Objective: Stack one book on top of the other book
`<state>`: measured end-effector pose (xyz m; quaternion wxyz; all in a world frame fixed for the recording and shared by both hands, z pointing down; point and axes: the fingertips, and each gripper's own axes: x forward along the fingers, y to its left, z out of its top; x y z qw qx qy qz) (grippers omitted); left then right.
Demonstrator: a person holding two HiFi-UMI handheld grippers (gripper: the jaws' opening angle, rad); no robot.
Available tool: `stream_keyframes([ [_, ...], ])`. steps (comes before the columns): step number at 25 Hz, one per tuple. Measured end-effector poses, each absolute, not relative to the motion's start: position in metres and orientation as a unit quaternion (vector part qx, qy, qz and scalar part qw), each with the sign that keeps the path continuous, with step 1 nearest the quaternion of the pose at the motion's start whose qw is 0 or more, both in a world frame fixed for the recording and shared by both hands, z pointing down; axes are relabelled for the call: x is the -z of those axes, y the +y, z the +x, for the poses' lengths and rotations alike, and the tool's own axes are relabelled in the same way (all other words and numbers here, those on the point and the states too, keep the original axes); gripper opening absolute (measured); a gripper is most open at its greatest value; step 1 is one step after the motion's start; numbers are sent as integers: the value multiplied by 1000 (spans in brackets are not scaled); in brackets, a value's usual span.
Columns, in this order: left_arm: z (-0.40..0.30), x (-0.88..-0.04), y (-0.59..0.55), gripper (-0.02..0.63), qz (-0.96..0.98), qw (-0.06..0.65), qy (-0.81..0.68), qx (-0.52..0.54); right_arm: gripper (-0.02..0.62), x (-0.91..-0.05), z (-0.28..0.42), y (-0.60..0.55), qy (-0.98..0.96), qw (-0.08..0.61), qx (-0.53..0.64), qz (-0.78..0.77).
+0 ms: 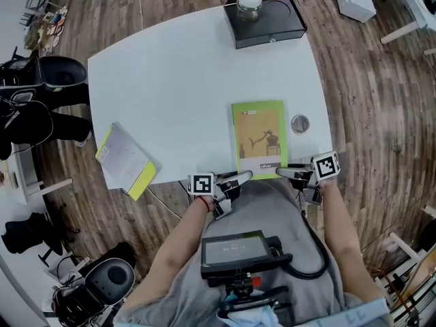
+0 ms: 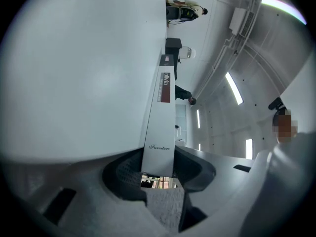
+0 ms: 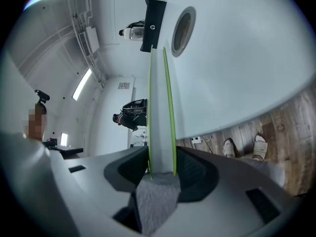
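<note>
A green book (image 1: 259, 136) lies flat on the white table (image 1: 177, 80), its near end at the table's front edge. My left gripper (image 1: 240, 177) is at the book's near left corner and my right gripper (image 1: 286, 172) at its near right corner. In the left gripper view the book's white edge (image 2: 160, 117) stands between the pads, which press on both faces; that gripper (image 2: 158, 169) is shut on it. The right gripper view shows the green-edged book (image 3: 162, 122) clamped the same way by the right gripper (image 3: 162, 172). A second, yellow-and-white book (image 1: 126, 161) lies at the table's left front edge.
A black box (image 1: 269, 22) with a lidded jar (image 1: 249, 4) on it sits at the table's far edge. A round metal grommet (image 1: 300, 124) is set in the table right of the green book. A black chair (image 1: 61, 73) stands at the left.
</note>
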<state>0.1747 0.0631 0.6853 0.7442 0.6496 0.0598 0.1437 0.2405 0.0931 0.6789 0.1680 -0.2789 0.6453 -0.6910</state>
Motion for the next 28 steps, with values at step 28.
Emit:
stream_keyframes([
  [28, 173, -650, 56, 156, 716, 683, 80, -116, 169, -637, 244, 86, 683, 165, 650, -288],
])
